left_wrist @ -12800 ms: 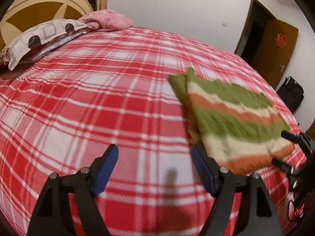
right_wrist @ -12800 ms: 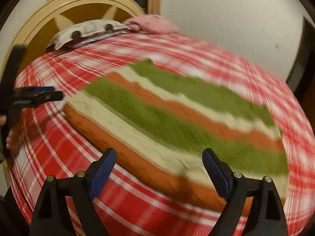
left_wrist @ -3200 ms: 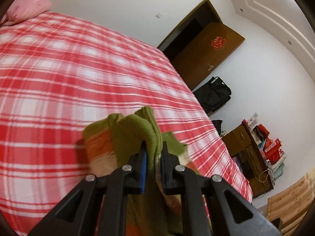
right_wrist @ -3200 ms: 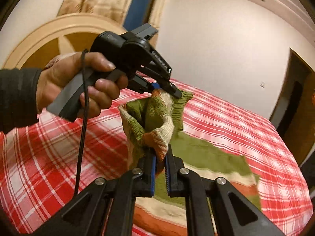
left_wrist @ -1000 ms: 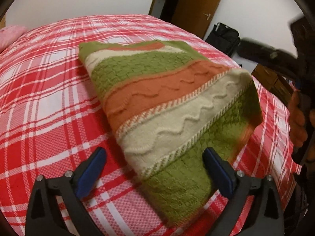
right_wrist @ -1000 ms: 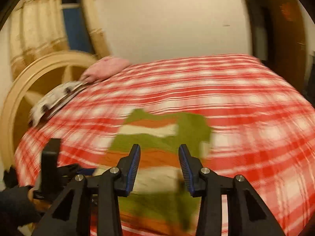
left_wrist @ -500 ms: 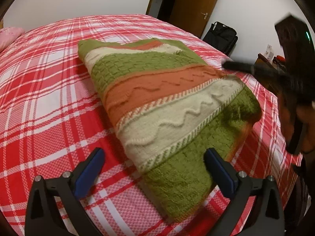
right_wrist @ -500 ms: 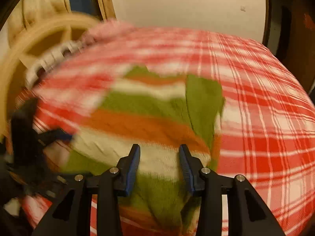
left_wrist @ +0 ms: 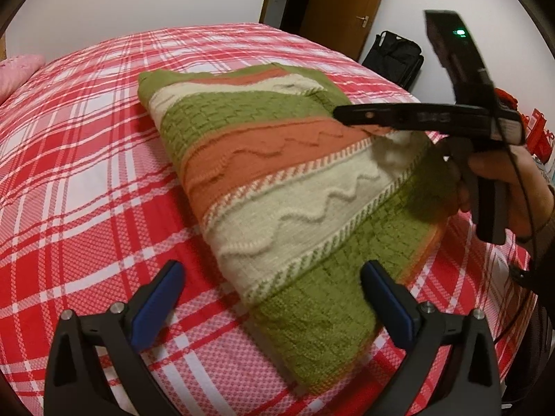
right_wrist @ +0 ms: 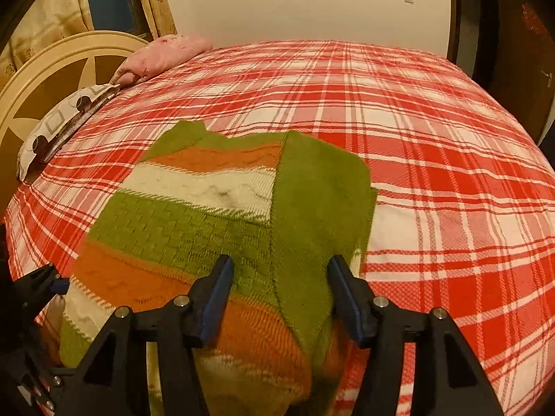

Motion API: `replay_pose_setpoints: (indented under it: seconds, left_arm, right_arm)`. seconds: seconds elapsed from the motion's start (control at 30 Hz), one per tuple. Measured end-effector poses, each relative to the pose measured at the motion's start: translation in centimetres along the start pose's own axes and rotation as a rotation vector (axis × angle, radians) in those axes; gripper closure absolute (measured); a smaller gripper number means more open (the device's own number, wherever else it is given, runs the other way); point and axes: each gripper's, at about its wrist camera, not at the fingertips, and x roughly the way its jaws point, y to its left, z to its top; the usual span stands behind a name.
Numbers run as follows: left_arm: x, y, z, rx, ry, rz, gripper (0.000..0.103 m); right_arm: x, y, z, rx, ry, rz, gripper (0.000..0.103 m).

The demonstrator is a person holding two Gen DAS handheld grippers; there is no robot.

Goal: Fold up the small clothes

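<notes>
The sweater [left_wrist: 277,187] now lies folded on the bed, no longer lifted and pinched as seconds before; the right gripper [right_wrist: 279,298] has dropped closer over its lower edge, jaws opening and clear of the knit; in the left view that gripper [left_wrist: 350,114] now reaches in from the right.

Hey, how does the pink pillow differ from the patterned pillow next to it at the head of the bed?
The pink pillow is a mottled pink all over, while the white pillow with grey and brown circles and squares carries a printed pattern. The pink pillow looks plump and bunched; the patterned pillow lies flatter and longer. The pink pillow sits farther along the round cream headboard, toward the wall. Both rest at the edge of the red plaid bedspread, against that headboard.
</notes>
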Motion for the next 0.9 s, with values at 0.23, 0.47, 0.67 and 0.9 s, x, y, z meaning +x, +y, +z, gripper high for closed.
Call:
replay_pose_setpoints:
  seconds: [0.23,0.47,0.67,0.9]
  left_arm:
    - [0.2,-0.2,0.3,0.003,0.008,0.019,0.000]
    - [-2.4,0.1,1.2,-0.061,-0.046,0.016,0.000]
    - [-3.3,0.4,2.8,-0.066,-0.095,0.048,0.000]
    - [0.1,1.7,2.1,-0.138,-0.014,0.023,0.000]
  right_arm:
    - [-1.9,-2.6,-0.2,0.072,-0.040,0.053,0.011]
    - [-1.8,-5.3,-0.1,0.164,-0.057,0.064,0.011]
    - [-0.2,-7.9,0.3,0.240,-0.059,0.119,0.011]
    - [3.0,-8.5,1.8,0.285,-0.025,0.160,0.011]
